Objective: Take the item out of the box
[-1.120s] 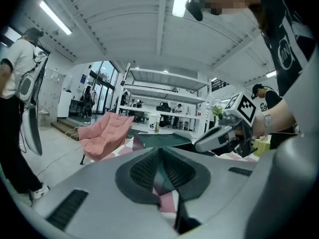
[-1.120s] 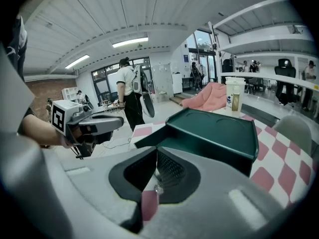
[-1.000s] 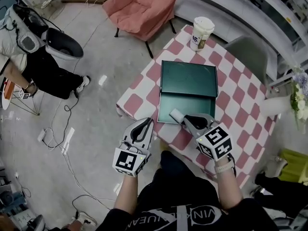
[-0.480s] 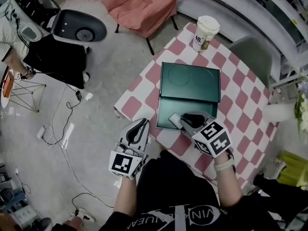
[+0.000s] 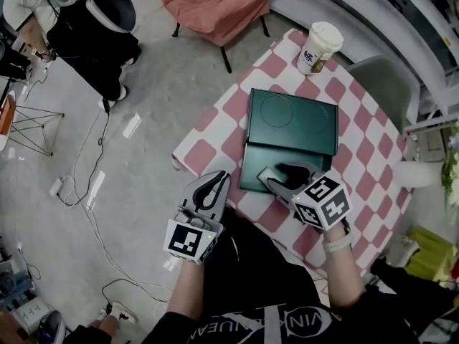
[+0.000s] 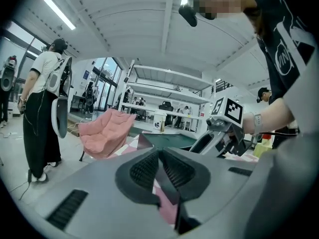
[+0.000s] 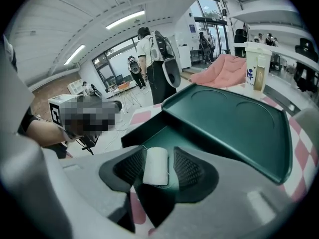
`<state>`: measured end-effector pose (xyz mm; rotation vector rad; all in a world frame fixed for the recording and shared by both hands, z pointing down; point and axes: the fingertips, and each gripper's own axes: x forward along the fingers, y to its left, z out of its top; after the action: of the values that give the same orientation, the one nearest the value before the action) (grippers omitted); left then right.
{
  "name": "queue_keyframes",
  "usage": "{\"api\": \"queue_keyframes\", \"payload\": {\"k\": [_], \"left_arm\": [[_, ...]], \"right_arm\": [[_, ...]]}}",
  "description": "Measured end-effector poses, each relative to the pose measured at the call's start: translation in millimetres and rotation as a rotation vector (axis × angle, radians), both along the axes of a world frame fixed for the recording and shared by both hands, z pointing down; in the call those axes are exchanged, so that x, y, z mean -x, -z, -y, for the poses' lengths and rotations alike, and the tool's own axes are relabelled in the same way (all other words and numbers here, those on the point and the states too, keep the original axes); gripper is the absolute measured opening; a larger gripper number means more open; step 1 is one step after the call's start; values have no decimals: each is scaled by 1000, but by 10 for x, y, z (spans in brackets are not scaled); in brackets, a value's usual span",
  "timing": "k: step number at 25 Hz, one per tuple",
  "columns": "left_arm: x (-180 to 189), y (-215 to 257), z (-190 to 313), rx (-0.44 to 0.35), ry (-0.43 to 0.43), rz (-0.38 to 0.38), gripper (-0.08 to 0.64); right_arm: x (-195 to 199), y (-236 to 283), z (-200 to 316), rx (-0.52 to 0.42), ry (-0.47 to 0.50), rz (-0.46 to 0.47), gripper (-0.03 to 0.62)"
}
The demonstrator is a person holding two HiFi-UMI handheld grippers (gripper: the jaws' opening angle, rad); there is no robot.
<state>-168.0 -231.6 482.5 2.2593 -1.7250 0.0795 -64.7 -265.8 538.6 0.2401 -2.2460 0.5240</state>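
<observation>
The left gripper (image 5: 217, 180) is held off the near edge of the table (image 5: 362, 165), roughly level, above the floor. Its fingers (image 6: 142, 171) are closed on each other with nothing between them.

The right gripper (image 5: 287, 172) is angled down over the near part of the box (image 5: 252, 158). Its fingers (image 7: 187, 169) have just been opening and now stand apart. The item (image 7: 156, 166), a short white roll, is between them. It is close against the left pad, and a clear gap separates it from the right pad, so it is not clamped. Whether it touches the left pad cannot be determined. In the head view the item (image 5: 264, 172) shows at the near left of the box base, beside the gripper's tips.

The box is dark green and stands open on the table, which carries a pink-and-white checked cloth. The lid (image 5: 292, 120) is folded back beyond the base, inner side up. A circular outline is visible on its left half.

A paper cup (image 5: 318, 47) with a lid stands upright near the far corner of the table, well apart from the box.

A pink chair (image 5: 215, 2) stands on the floor beyond the table. A person (image 6: 42, 108) in a white top and black trousers stands farther off to the left.
</observation>
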Motion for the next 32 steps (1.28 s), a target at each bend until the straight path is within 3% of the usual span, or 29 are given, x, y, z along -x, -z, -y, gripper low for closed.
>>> {"api": "queue_keyframes", "payload": {"k": [6, 15, 23, 32], "left_arm": [[39, -31, 170, 6, -63, -18, 29], [40, -95, 300, 19, -120, -63, 29], [60, -141, 308, 27, -137, -95, 29], [160, -185, 307, 36, -119, -100, 29]], "right_arm": [[76, -87, 40, 54, -16, -32, 232], [110, -286, -51, 120, 36, -124, 232], [62, -397, -43, 74, 87, -249, 232], [142, -445, -98, 112, 132, -269, 202]]}}
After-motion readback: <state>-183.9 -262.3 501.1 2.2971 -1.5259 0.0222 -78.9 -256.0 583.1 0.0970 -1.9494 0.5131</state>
